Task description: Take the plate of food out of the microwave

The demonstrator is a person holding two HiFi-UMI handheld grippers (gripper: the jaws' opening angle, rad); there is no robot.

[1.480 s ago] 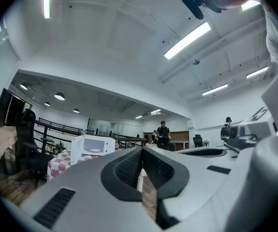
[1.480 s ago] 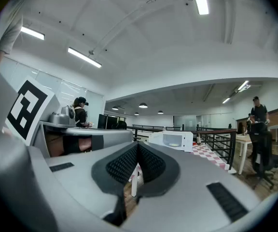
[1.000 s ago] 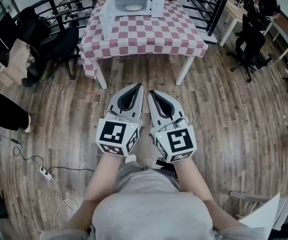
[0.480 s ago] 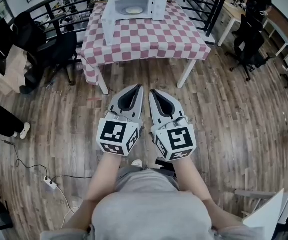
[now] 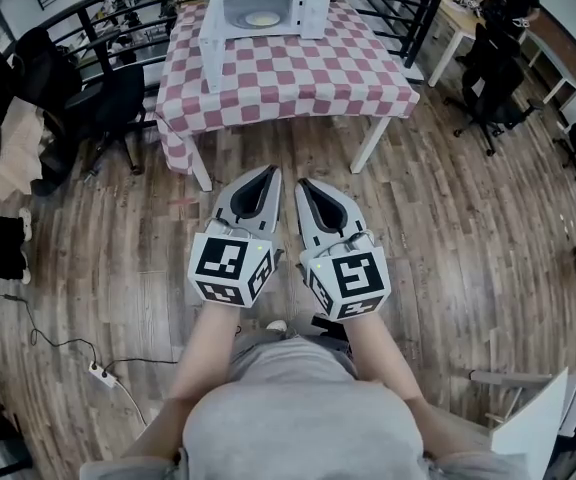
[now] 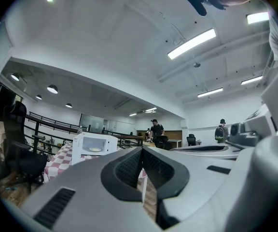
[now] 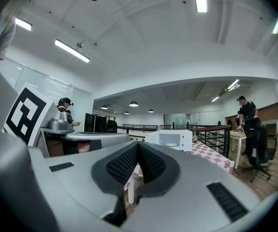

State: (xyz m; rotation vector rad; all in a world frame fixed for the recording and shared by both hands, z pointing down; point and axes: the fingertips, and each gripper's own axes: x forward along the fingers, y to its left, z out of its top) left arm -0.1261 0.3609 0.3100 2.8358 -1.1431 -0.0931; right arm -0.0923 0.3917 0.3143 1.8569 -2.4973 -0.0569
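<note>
The left gripper (image 5: 270, 174) and right gripper (image 5: 302, 184), both pressed together and empty, should approach level and spread only near the plate (image 5: 263, 18), which lies well ahead of their tips inside the open microwave (image 5: 312, 10) (door swung left). The grippers are smooth grey shells with ribbed black pads (image 6: 127, 167); the plate is pale and round, the microwave boxy and white on a red-checked tablecloth (image 5: 298, 73).

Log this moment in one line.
left gripper: shut, empty | right gripper: shut, empty | microwave: door open | plate: inside, untaken

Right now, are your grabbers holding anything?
Nothing. The left gripper and right gripper are both shut and empty; the plate sits inside the microwave.
</note>
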